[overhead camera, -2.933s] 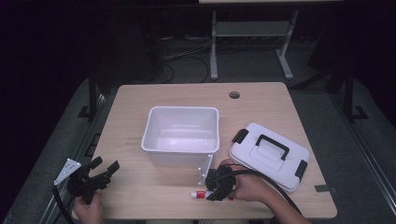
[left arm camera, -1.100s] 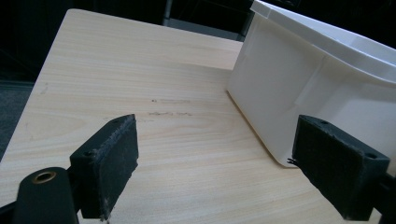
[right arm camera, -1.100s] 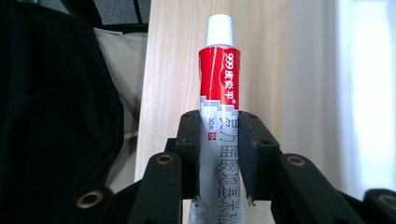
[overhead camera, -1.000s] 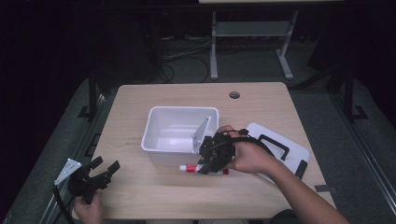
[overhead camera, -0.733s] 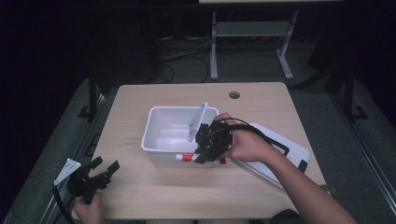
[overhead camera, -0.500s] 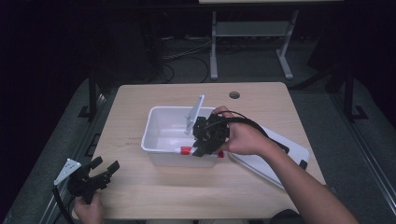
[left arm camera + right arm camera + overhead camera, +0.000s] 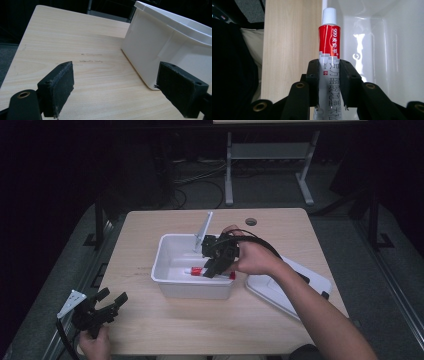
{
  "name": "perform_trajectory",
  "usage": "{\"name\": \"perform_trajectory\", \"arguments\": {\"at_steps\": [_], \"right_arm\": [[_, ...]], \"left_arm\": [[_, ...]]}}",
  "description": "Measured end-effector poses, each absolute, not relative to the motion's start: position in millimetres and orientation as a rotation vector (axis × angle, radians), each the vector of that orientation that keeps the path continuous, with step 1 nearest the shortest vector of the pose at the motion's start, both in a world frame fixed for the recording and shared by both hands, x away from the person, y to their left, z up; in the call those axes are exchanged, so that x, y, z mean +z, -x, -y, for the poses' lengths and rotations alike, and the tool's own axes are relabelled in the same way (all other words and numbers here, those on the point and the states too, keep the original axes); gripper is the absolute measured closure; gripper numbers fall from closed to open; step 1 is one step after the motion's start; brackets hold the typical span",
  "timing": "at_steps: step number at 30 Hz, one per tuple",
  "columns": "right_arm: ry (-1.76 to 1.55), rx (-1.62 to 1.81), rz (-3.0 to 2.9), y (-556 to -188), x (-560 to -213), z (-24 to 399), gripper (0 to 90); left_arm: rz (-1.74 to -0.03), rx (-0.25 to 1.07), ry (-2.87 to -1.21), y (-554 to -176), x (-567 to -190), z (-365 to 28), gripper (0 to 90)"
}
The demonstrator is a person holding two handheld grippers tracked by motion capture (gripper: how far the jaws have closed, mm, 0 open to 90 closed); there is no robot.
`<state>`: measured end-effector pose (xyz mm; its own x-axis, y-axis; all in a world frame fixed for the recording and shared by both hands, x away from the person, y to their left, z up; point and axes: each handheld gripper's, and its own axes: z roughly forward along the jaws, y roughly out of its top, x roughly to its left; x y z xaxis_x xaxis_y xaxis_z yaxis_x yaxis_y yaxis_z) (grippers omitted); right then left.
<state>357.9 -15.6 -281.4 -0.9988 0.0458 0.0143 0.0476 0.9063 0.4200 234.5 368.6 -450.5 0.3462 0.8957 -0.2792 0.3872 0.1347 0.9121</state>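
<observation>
A white tube with red ends and a white cap (image 7: 329, 45) is clamped across its middle by my right gripper (image 7: 329, 67), which is shut on it. In the high view that gripper (image 7: 212, 269) holds the tube (image 7: 196, 270) level over the open white bin (image 7: 165, 251), near the bin's front wall. My left gripper (image 7: 107, 306) rests at the table's front left corner, open, with nothing between its pads (image 7: 60, 85). Its view looks across bare wood at the bin's outer wall (image 7: 162, 45).
The bin's white lid with a dark handle (image 7: 280, 295) lies on the table right of the bin, partly under the person's right forearm. A round cable hole (image 7: 251, 221) sits near the table's far edge. Dark floor and a metal stand lie beyond.
My right gripper has carried the tube from the table's front, up and away from the person, to a spot over the bin. The left gripper has stayed put.
</observation>
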Motion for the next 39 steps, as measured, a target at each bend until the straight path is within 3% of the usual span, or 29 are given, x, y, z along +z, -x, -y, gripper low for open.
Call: {"name": "perform_trajectory", "arguments": {"at_steps": [39], "right_arm": [[0.164, -0.595, 3.016, -392, -322, -4, 70.8]], "left_arm": [[-1.24, 0.551, -1.455, -235, -450, -370, 13.7]]}}
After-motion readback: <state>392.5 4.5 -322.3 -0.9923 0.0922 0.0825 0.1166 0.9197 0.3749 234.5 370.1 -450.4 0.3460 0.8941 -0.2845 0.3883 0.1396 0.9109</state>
